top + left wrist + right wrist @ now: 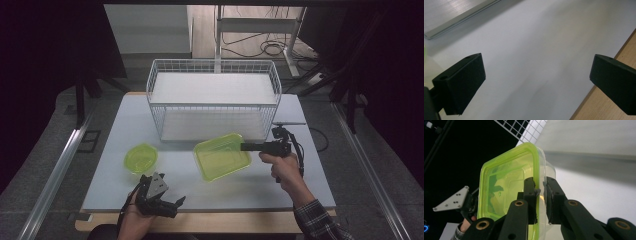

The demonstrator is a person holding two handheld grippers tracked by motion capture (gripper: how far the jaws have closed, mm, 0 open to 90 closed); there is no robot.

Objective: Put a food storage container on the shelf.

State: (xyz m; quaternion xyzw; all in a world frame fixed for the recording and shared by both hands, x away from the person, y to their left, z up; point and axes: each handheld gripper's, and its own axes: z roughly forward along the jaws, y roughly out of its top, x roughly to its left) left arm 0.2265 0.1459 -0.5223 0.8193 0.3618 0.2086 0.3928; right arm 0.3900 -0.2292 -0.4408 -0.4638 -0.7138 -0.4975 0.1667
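A square yellow-green plastic container [221, 157] hangs tilted above the white table, in front of the wire basket. My right gripper [243, 146] is shut on its right rim; in the right gripper view the two jaws pinch the container [506, 182] wall at the right gripper [540, 195] tips. A smaller round yellow-green bowl [141, 158] sits on the table to the left. My left gripper [179, 201] rests low near the table's front edge, below that bowl, held by a hand. In the left gripper view the left gripper [536, 75] stands open over bare table, nothing between its jaws.
A white wire basket [215, 100] with a shelf stands at the back middle of the table [130, 125]. A wooden edge [614, 75] borders the table front. Dark floor, metal rails and stands surround the table.
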